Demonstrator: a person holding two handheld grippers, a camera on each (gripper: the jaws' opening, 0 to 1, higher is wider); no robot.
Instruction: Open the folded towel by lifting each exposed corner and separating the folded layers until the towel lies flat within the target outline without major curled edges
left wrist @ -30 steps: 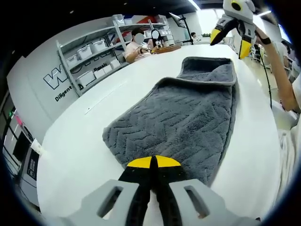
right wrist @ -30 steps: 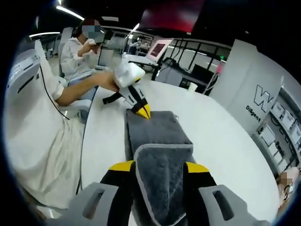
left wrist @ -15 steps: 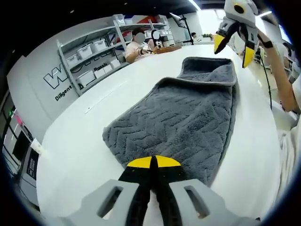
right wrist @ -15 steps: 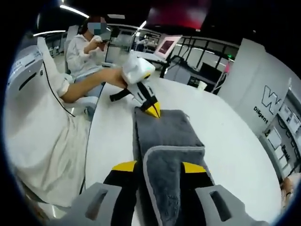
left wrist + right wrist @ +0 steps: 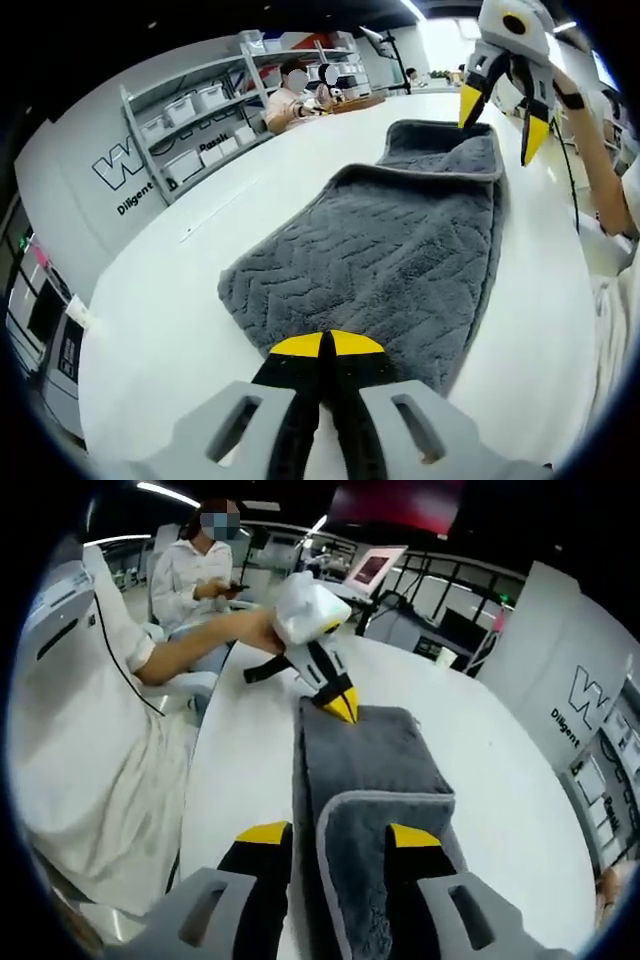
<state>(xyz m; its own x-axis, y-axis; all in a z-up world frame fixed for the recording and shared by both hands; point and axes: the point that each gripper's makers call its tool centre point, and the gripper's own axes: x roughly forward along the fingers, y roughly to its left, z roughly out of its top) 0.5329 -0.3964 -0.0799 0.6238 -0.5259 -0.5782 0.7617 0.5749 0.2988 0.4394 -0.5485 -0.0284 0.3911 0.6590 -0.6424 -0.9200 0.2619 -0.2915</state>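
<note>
A grey folded towel (image 5: 400, 240) lies lengthwise on the white table (image 5: 170, 310). Its far end carries a smooth folded-over flap with a hemmed edge. My left gripper (image 5: 325, 345) is shut on the towel's near edge, its yellow tips pressed together. In the right gripper view the towel (image 5: 370, 755) stretches away, and the left gripper (image 5: 343, 705) pinches its far end, held by a person's hand. My right gripper (image 5: 325, 832) is open, its jaws straddling the hemmed flap. In the left gripper view the right gripper (image 5: 500, 122) hovers just above that flap.
Shelves with white bins (image 5: 190, 120) line the wall beyond the table's left side. Two people sit at its far end (image 5: 290, 95). The operator's white clothing (image 5: 90, 770) runs along the table edge (image 5: 200, 780). Behind it are a seated person (image 5: 200, 570) and a monitor (image 5: 370, 568).
The right gripper has come down and closer over the towel's folded flap, its jaws still apart. The left gripper and the towel have not moved.
</note>
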